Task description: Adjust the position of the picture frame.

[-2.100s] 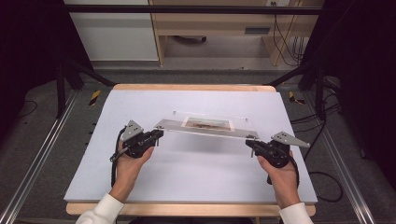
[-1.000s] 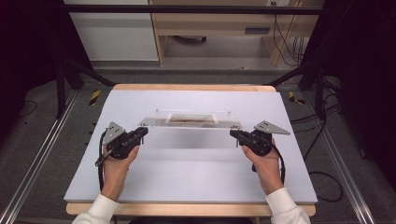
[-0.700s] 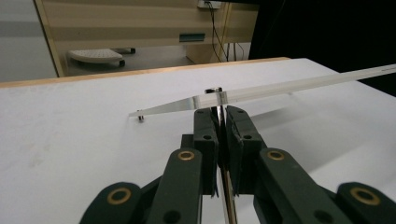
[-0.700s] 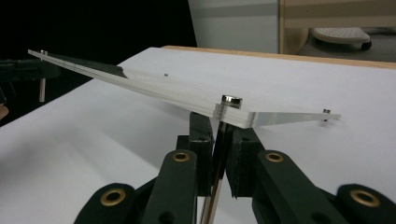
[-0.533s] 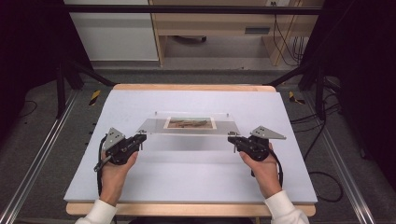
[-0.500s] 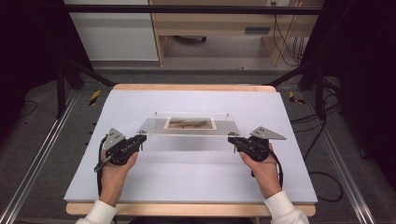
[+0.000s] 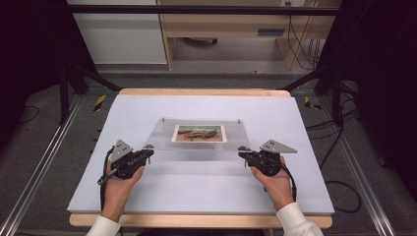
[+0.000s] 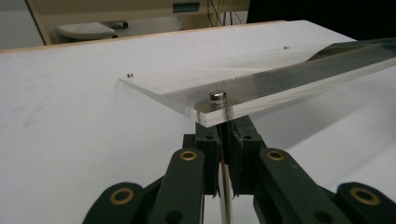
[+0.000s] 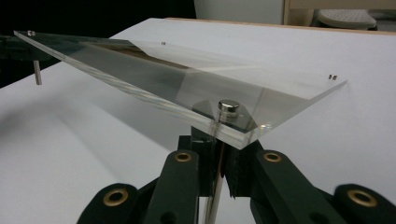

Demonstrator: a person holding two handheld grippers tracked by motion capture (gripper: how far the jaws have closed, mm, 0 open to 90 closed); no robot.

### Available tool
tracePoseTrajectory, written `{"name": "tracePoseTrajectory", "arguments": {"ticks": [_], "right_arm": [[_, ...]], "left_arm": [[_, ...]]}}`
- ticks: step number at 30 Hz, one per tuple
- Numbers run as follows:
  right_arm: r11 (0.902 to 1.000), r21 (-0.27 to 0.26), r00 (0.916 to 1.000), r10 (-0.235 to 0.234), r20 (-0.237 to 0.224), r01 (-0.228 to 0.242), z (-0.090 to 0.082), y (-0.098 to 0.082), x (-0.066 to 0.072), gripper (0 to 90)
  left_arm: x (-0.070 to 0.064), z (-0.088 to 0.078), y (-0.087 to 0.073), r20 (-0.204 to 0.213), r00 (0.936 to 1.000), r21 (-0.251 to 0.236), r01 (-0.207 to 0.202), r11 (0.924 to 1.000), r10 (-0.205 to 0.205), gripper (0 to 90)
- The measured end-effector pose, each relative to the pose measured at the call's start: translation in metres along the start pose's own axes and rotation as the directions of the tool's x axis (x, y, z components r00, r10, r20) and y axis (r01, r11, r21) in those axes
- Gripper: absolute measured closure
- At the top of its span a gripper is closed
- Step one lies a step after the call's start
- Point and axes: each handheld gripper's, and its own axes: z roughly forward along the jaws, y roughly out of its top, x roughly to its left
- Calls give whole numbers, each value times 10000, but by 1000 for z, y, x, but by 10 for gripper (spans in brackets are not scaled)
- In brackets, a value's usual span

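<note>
On the white table (image 7: 196,191) | clear photo frame (image 7: 199,140) tilted, near edge up | left gripper (image 7: 147,151) pinches its metal leg (image 8: 225,186) | right gripper (image 7: 242,153) pinches another leg (image 9: 215,186)

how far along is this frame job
Done: the photo sits inside the clear frame. In hand: the left gripper and right gripper each clamp a metal leg under a near corner, far edge on the table. Left: setting it down, letting go.

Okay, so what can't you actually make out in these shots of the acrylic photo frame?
- Photo subject: too small in the high view; glare off the acrylic frame washes it out in the right gripper view.
- Metal leg: foot cut off by the bottom edge in the left gripper view.
- Far corner studs: too small.
</note>
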Motion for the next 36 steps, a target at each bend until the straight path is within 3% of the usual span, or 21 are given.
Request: {"name": "tracePoseTrajectory", "arguments": {"ticks": [13, 22, 36], "right_arm": [[9972, 712, 9996, -209, -180, 221, 3, -7, 0, 841], [9946, 1033, 9999, -117, 1, 116, 5, -14, 3, 845], [9839, 1786, 9995, 2, 319, -59, 9, -27, 7, 843]], "left_arm": [[-4, -5, -12, -89, 10000, 560, -28, 9984, 33, 839], [-4, -4, -17, 4, 10000, 884, -26, 9961, 25, 841], [-5, -1, -29, 86, 9995, 1778, -305, 9836, 295, 842]]}}
